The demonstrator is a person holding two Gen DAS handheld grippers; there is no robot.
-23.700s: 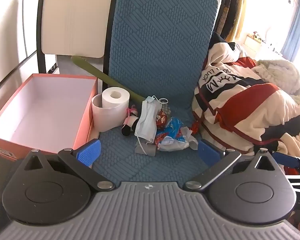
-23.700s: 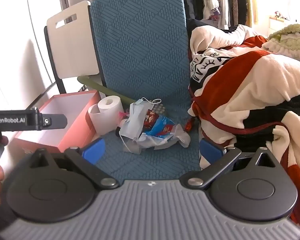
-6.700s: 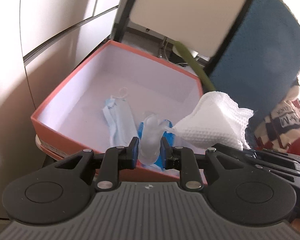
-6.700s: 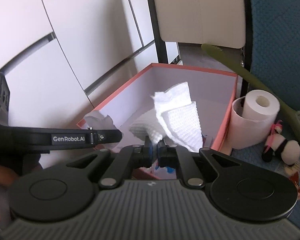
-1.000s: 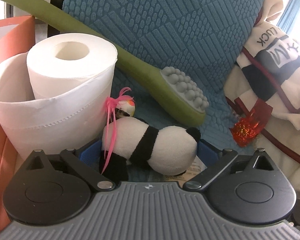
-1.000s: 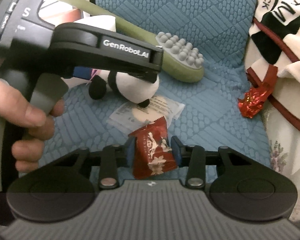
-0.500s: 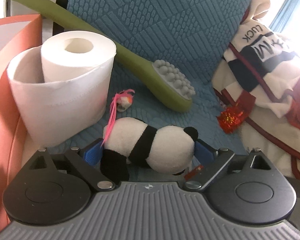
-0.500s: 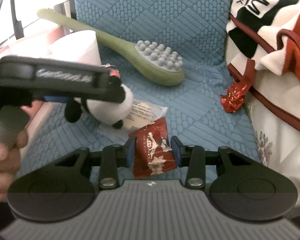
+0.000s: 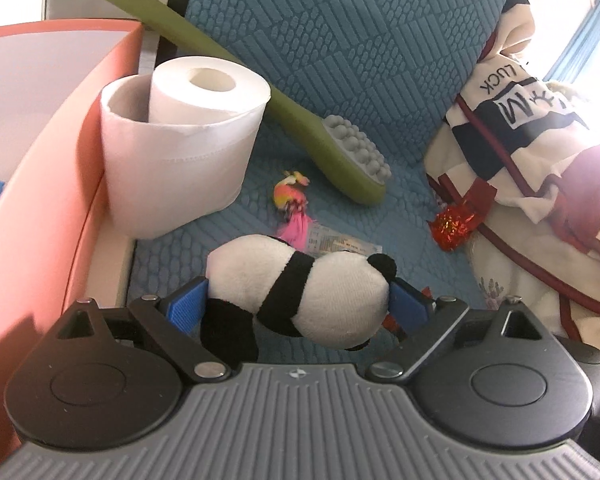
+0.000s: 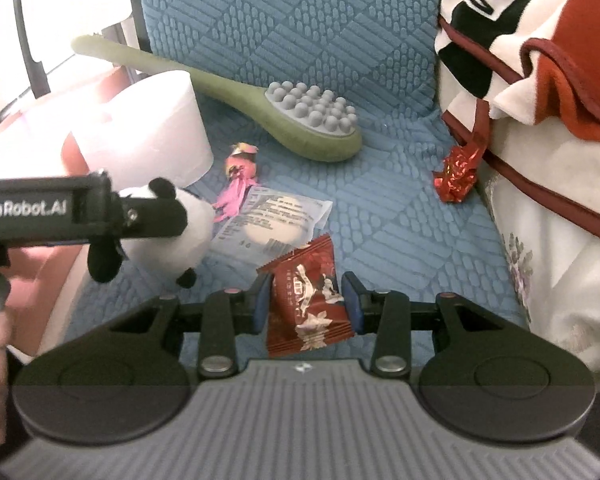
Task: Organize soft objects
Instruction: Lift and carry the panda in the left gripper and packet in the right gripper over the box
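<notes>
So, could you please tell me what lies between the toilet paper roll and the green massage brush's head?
A small pink tasselled trinket lies on the blue cushion between the toilet paper roll and the green massage brush; both wrist views show it.

Both cameras sit low and close over the blue seat cushion [image 9: 340, 92], each looking forward and down along its own gripper. The left wrist view hangs nearer the orange box [image 9: 60, 128]. Both catch the toilet roll [image 9: 180, 140], the green massage brush [image 10: 300, 124] and the red foil ball [image 10: 456, 176].
</notes>
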